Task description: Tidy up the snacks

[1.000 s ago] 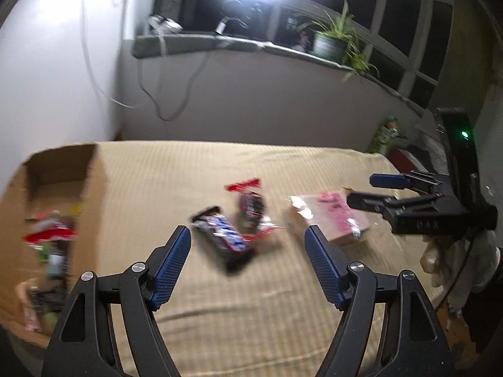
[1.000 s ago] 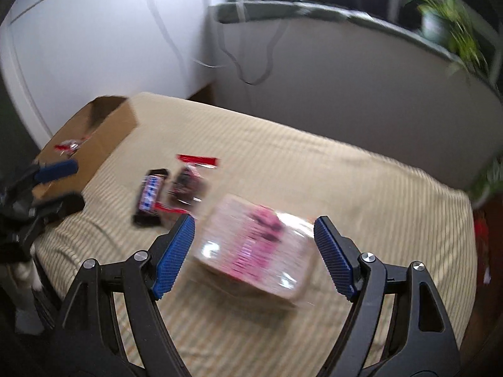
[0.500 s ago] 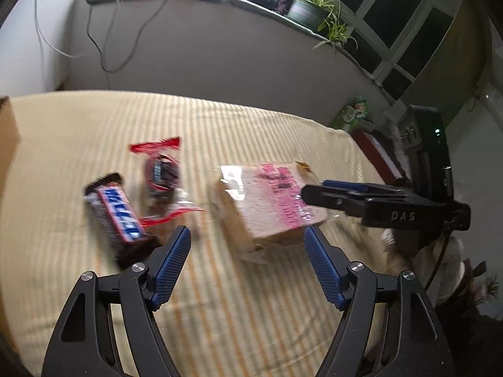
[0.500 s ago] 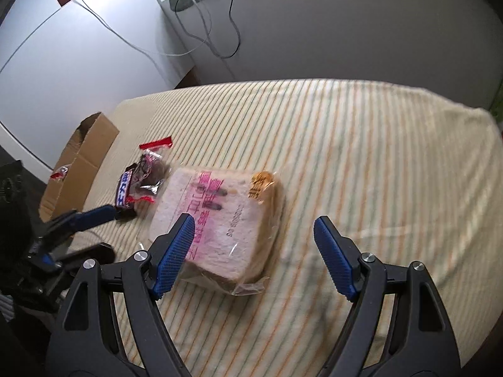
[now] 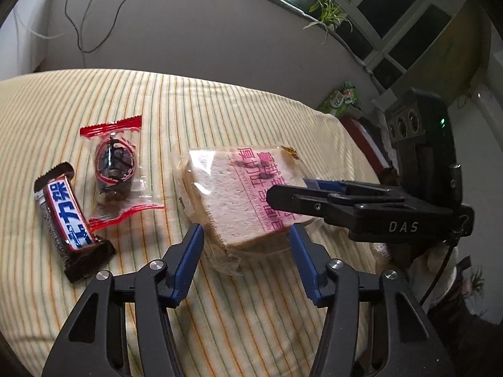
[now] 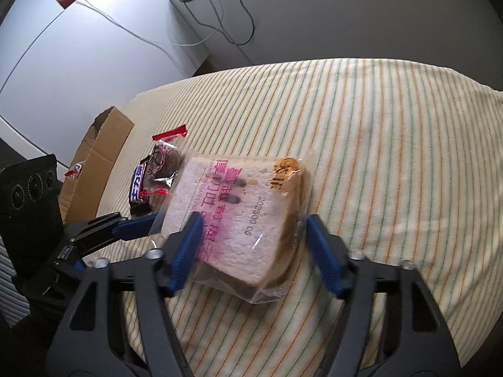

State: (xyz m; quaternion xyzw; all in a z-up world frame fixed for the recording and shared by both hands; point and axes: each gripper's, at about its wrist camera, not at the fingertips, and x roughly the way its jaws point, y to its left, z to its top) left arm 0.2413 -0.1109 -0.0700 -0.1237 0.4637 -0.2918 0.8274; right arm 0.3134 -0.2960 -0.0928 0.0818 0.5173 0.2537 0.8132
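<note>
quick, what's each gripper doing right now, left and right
Left gripper: jaws just closing around the bagged bread, grip not clear.
Right gripper: jaws just closing around the same bread, grip not clear.

Bread pack (image 5: 239, 194) right of chocolate bar (image 5: 67, 216) (candy (image 5: 114, 166) between)

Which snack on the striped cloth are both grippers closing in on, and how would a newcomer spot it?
On the striped cloth, past the chocolate bar and red-edged candy, lies the bagged sliced bread. It is the largest item, pale with pink lettering.
</note>
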